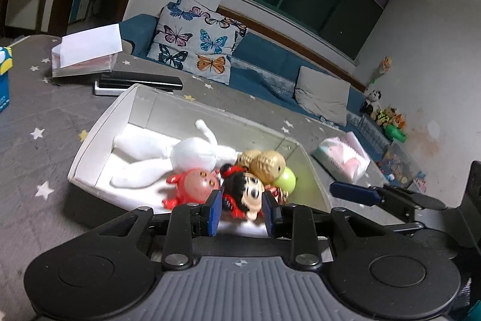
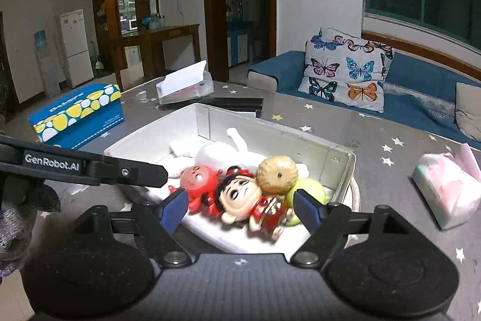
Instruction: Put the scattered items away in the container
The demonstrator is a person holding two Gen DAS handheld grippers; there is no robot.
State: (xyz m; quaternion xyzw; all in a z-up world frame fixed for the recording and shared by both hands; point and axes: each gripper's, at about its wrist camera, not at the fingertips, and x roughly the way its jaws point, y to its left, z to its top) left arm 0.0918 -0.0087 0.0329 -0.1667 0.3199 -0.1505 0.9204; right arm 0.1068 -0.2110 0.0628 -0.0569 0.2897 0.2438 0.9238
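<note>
A white box (image 1: 90, 140) (image 2: 270, 119) on the starry grey table holds a white plush rabbit (image 1: 180, 154) (image 2: 216, 152), a red round toy (image 1: 192, 185) (image 2: 200, 178), tan walnut-shaped toys (image 1: 267, 164) (image 2: 276, 173), a green ball (image 1: 285, 179) (image 2: 309, 188) and a black-haired doll in red (image 1: 243, 194) (image 2: 249, 200). My left gripper (image 1: 242, 211) hovers at the box's near edge with its blue pads on either side of the doll's head; contact is unclear. My right gripper (image 2: 243, 208) is open above the doll, wide apart.
A blue and yellow tissue box (image 2: 78, 116), a clear holder with white paper (image 1: 87, 50) (image 2: 186, 83), a black flat device (image 1: 138, 81) and a pink tissue pack (image 1: 342, 155) (image 2: 448, 185) lie on the table. A blue sofa with a butterfly cushion (image 1: 195, 44) stands behind.
</note>
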